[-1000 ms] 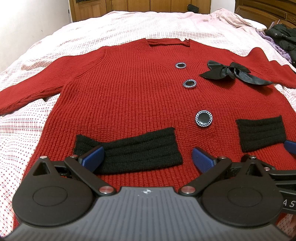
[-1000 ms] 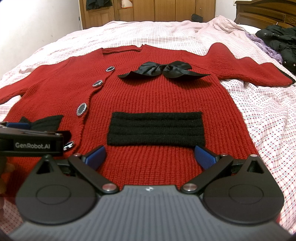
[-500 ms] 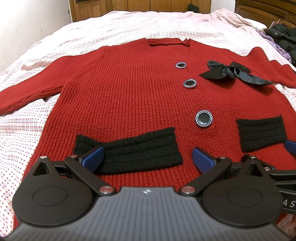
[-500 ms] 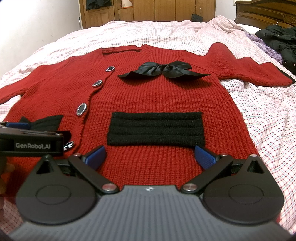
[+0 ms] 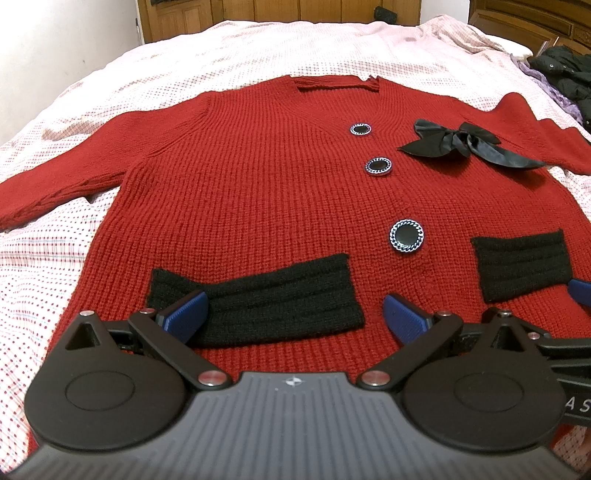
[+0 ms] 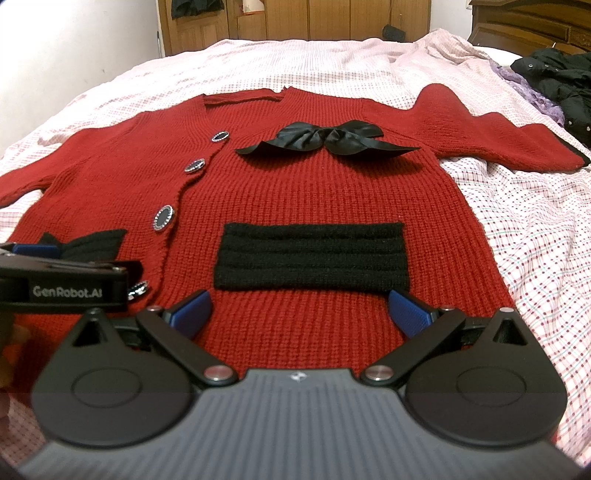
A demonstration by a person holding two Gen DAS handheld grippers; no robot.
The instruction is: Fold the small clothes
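Red cardigan (image 5: 258,192) lies flat on bed sheet (image 5: 229,55), just ahead of both tongs. Left tongs (image 5: 293,317) and right tongs (image 6: 299,310) gape wide, empty. Wooden wardrobe (image 6: 314,18) stands beyond; dark clothes (image 6: 561,81) far right.

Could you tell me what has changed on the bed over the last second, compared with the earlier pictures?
Nothing has visibly changed. The red cardigan lies spread flat on the bed as before, and both the left tongs and the right tongs stay open at its hem, holding nothing.
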